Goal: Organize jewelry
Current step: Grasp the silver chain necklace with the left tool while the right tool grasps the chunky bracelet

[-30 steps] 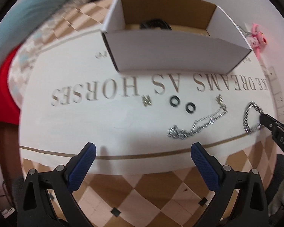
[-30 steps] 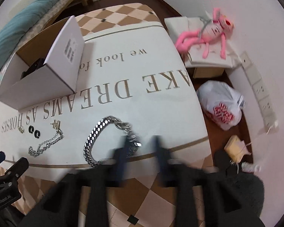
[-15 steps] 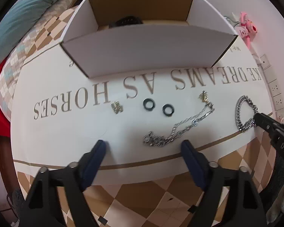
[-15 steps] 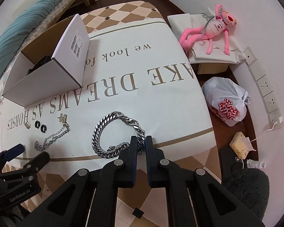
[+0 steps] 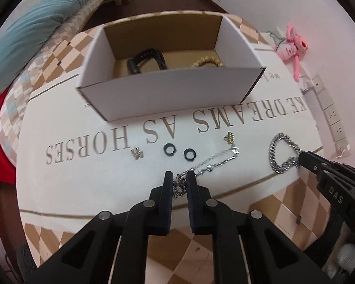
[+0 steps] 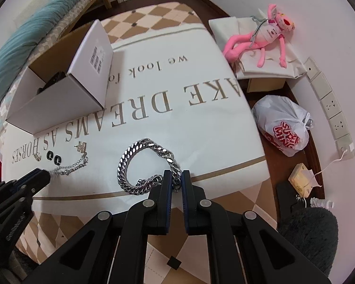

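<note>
The open box (image 5: 172, 99) on the cloth (image 5: 82, 184) already holds a black band and gold beads. Left gripper (image 5: 179, 184) – wide a second ago – has just pinched the thin chain (image 5: 215, 161); right gripper (image 6: 176, 182) stays clamped on the thick bracelet (image 6: 130, 163) – both seem ready to lift boxward.

we count two grippers, left (image 5: 179, 177) and right (image 6: 176, 176); one white box (image 5: 172, 99) at upper centre of the left view; two silver chains (image 5: 215, 162) (image 6: 146, 165); two black rings (image 5: 170, 149) (image 5: 189, 154); two small gold earrings (image 5: 137, 153) (image 5: 230, 138); one pink plush toy (image 6: 262, 37).
</note>
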### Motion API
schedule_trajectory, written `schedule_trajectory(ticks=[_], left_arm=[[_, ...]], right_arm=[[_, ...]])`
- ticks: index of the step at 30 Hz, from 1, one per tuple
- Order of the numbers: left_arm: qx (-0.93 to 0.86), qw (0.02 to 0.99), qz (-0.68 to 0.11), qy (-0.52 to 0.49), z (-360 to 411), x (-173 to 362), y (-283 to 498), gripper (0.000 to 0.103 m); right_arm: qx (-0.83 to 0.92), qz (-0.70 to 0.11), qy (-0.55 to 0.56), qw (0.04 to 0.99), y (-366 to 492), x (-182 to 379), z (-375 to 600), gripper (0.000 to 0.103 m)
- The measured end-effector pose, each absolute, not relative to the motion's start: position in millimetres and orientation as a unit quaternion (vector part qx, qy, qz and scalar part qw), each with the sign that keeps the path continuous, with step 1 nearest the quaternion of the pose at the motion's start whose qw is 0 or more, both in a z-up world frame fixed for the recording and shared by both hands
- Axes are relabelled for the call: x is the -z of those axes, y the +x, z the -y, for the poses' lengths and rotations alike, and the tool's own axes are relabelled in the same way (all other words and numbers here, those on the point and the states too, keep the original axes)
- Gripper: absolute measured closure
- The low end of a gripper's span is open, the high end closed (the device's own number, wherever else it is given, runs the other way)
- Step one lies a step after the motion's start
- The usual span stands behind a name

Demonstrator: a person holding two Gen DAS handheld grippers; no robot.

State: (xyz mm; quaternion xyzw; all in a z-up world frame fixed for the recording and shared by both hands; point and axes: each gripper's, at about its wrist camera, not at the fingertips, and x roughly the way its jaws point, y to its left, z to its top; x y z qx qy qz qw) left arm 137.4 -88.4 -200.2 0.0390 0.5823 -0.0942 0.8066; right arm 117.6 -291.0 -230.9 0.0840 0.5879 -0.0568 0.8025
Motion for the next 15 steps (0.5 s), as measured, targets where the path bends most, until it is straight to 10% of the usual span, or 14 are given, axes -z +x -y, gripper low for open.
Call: schedule_trajectory(ticks=[15], left_arm=[[0.107, 0.846, -0.523, -0.023, 43, 98, 133, 0.095]], right_arm=[[-0.045, -0.528, 0.132, 0.837, 120, 136, 267, 0.095]])
